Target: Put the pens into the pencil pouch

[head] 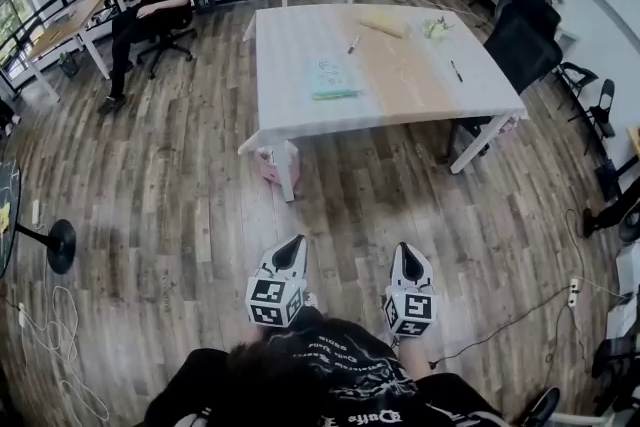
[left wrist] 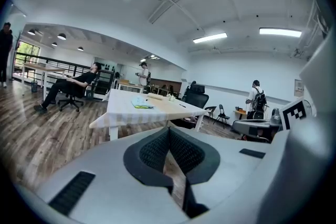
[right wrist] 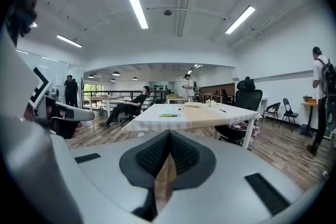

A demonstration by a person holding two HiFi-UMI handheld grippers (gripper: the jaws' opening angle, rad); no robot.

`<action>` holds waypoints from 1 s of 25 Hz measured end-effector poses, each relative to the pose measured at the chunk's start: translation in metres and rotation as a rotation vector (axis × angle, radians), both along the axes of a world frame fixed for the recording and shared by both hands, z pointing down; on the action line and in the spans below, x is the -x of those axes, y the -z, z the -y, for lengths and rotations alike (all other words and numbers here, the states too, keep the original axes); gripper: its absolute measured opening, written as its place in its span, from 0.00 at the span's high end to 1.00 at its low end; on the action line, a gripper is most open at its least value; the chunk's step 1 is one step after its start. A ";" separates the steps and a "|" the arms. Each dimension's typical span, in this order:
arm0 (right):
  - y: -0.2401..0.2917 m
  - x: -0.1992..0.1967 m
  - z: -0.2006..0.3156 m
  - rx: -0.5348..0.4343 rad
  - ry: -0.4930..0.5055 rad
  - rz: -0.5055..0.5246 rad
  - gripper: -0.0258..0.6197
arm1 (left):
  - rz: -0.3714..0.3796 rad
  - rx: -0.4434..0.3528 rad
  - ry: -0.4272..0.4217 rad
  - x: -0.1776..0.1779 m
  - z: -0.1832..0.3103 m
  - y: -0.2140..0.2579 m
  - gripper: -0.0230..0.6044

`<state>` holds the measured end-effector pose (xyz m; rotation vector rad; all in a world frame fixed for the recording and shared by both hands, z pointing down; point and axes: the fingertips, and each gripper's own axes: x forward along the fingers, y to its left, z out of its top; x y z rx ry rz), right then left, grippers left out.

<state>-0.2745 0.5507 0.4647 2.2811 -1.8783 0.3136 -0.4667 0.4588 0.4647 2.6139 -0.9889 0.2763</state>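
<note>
A pale green pencil pouch [head: 334, 78] lies flat on the white and tan table [head: 300, 120], well ahead of me. One pen [head: 353, 45] lies just beyond the pouch, another pen [head: 456, 71] lies near the table's right edge. The pouch [left wrist: 142, 106] and the pouch [right wrist: 168, 115] show small in both gripper views. My left gripper [head: 289, 253] and right gripper [head: 410, 258] are held close to my body over the wooden floor, far short of the table. Both are shut with nothing between the pads.
A yellowish roll [head: 384, 25] and a small green and white thing [head: 436, 29] sit at the table's far side. A black office chair [head: 522, 50] stands at the table's right. A person [head: 150, 10] sits at a desk to the left. Cables [head: 500, 330] cross the floor.
</note>
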 end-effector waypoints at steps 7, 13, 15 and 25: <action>0.005 0.005 0.051 -0.008 0.011 -0.023 0.95 | -0.017 0.007 -0.030 0.001 0.053 -0.001 0.93; -0.005 0.006 0.076 0.010 0.008 -0.015 0.95 | -0.015 0.013 -0.062 -0.012 0.084 -0.008 0.93; -0.009 0.000 0.081 0.024 0.008 -0.004 0.95 | -0.014 0.015 -0.075 -0.022 0.091 -0.009 0.93; -0.027 -0.084 0.153 0.040 0.026 0.015 0.95 | 0.014 0.019 -0.026 -0.083 0.155 -0.023 0.93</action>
